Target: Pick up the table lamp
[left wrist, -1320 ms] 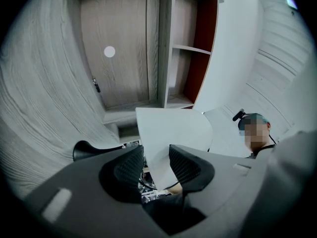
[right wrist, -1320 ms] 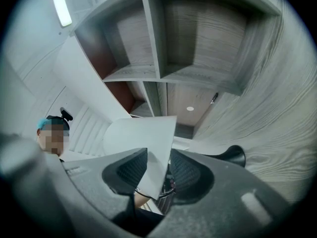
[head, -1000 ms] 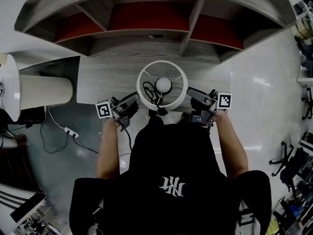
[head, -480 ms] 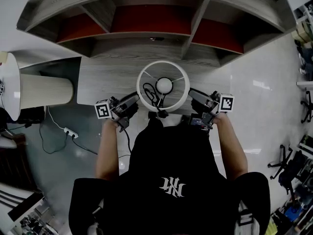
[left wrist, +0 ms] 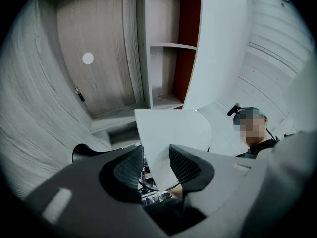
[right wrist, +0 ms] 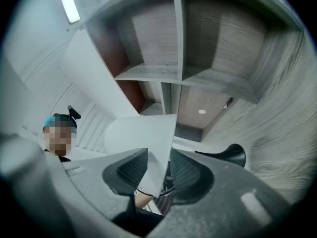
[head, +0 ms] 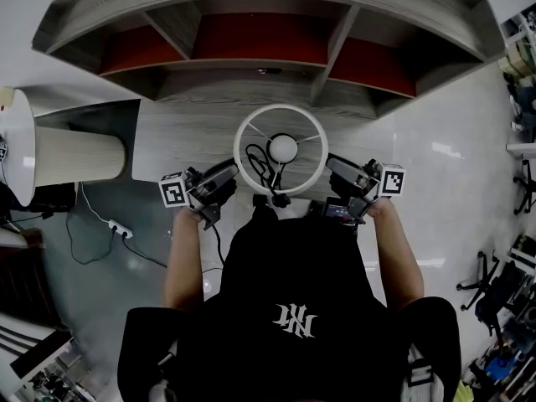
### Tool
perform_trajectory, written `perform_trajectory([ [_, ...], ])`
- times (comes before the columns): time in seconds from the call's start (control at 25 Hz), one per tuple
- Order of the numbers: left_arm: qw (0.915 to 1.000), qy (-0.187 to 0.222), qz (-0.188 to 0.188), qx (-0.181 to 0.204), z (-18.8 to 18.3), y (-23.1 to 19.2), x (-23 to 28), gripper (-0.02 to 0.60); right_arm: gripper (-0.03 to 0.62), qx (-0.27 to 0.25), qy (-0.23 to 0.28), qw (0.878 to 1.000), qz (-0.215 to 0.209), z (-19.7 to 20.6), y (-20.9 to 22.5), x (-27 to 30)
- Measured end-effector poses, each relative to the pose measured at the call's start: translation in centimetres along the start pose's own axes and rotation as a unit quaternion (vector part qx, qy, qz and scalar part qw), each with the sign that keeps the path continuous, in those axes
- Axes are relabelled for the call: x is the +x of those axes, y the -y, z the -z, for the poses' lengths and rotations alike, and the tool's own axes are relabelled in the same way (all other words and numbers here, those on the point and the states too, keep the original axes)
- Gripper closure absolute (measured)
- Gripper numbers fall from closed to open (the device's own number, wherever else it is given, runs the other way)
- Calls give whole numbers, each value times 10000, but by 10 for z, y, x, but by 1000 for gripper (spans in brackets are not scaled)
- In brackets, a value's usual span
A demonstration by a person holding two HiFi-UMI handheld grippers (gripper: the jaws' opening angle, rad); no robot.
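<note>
Left gripper (left wrist: 155,163) and right gripper (right wrist: 157,168) each clamp the thin shade (left wrist: 171,130) wall of the table lamp (head: 282,147) from opposite sides. The lamp sits squarely between them, its axis upright, equally near both hands. Beyond the jaws stands the shelf unit (head: 251,36).

Office-like room: swivel chairs (head: 499,285), wooden shelf unit (head: 332,43), glossy floor (head: 444,162).

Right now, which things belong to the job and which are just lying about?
Job: white round-shaded table lamp; left gripper and right gripper, both clamped on its shade.
Lying about: grey wooden shelf unit with red backs; ribbed beige cylinder; white power strip on the floor.
</note>
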State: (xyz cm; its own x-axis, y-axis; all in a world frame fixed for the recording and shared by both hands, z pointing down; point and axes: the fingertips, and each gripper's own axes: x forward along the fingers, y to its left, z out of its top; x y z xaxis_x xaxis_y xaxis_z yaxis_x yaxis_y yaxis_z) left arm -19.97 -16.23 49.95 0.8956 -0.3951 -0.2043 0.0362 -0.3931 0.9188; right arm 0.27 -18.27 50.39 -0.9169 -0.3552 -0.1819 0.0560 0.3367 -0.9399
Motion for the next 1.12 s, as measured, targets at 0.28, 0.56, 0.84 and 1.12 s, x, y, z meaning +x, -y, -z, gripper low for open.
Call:
perform_trajectory([
  [0.28,9998,-9,86,175,-9,23,10,427,456,-105,27,9999,-16,-10,-19,-1],
  [0.56,9991,-88,170,383,-15,46,17,425,456,-267,42,9996,-47,-20,-46,3],
  [0.84,9982,-113,326,486,-24,67,24,423,461,-302,156,9991,-252,-33,-78,12],
  [1.12,9969,-113,404,661,-33,90,31,424,461,-413,260,9984,-285,-42,-99,15],
])
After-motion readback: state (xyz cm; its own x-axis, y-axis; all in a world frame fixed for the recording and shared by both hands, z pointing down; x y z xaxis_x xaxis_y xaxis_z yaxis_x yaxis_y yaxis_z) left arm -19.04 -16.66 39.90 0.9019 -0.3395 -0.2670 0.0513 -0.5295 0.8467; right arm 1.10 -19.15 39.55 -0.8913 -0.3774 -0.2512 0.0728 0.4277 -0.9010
